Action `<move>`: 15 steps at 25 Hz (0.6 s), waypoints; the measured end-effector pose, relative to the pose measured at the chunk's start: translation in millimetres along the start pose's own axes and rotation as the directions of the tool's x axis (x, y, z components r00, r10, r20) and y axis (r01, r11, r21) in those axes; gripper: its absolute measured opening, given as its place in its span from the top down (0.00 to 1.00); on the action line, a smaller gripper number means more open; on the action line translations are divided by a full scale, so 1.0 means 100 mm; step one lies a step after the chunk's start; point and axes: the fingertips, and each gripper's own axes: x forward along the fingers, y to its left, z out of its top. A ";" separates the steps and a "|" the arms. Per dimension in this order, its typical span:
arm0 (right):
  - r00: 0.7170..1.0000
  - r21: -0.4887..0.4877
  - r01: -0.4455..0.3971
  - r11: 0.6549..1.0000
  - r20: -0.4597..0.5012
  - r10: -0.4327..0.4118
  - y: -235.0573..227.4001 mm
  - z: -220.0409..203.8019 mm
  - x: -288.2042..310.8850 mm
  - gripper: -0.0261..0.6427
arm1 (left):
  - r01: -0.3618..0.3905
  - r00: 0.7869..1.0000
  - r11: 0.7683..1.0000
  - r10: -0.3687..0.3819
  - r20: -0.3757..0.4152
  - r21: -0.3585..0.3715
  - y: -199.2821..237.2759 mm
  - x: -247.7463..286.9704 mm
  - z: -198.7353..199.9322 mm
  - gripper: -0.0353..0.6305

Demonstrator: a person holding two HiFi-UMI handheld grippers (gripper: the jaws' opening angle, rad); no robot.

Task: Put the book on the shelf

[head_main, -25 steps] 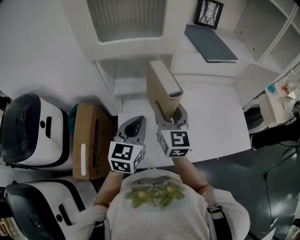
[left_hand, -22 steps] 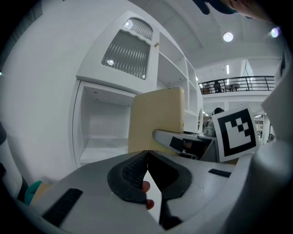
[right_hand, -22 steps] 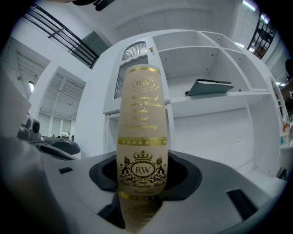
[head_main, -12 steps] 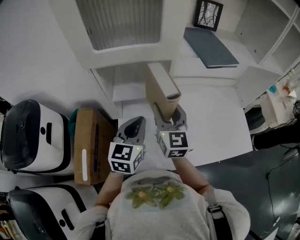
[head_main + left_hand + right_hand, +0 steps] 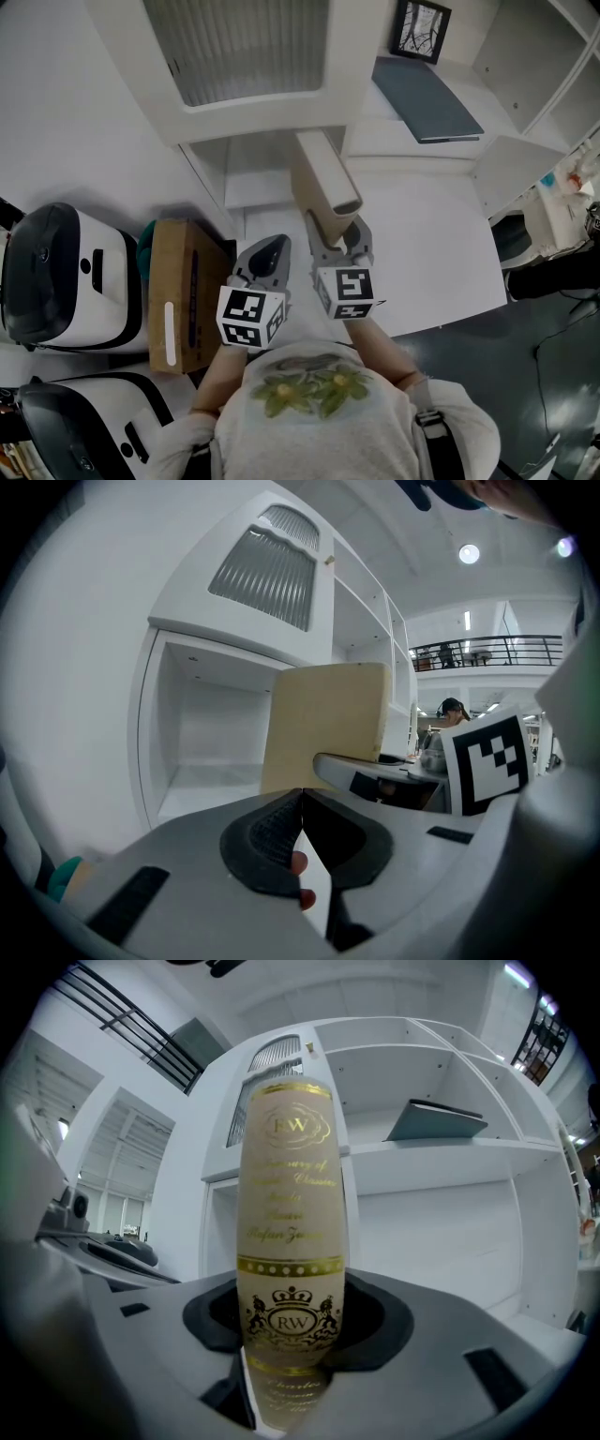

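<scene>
A thick cream book [image 5: 319,183] with gold lettering on its spine [image 5: 289,1241] stands upright in my right gripper [image 5: 335,228], which is shut on its lower end. The book's far end reaches toward the low open compartment [image 5: 251,159] of the white shelf unit [image 5: 281,84]. In the left gripper view the book [image 5: 328,724] shows as a tan slab to the right of that compartment [image 5: 211,752]. My left gripper [image 5: 265,260] is shut with nothing in it, just left of the right one and lower.
A grey flat book [image 5: 427,86] lies on a higher shelf to the right, next to a framed picture [image 5: 419,26]. A brown cardboard box [image 5: 183,291] and two white-and-black machines [image 5: 56,272] stand at the left. A white table [image 5: 441,253] lies under the grippers.
The right gripper has carried the book a little farther toward the shelf's lower compartment. The left gripper has barely moved.
</scene>
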 end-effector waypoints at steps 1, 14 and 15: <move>1.000 -0.001 0.002 1.000 0.000 -0.002 0.00 0.00 0.01 0.61 | 0.000 1.000 1.000 0.000 -0.001 -0.001 0.01 0.00 0.00 0.91; 1.000 -0.007 0.013 1.000 0.003 -0.013 0.01 0.07 0.12 0.61 | 0.001 1.000 1.000 -0.001 -0.012 -0.013 0.05 0.04 -0.04 0.91; 1.000 -0.007 0.016 1.000 0.004 -0.016 0.01 0.07 0.13 0.61 | 0.001 1.000 1.000 -0.001 -0.012 -0.014 0.06 0.04 -0.04 0.91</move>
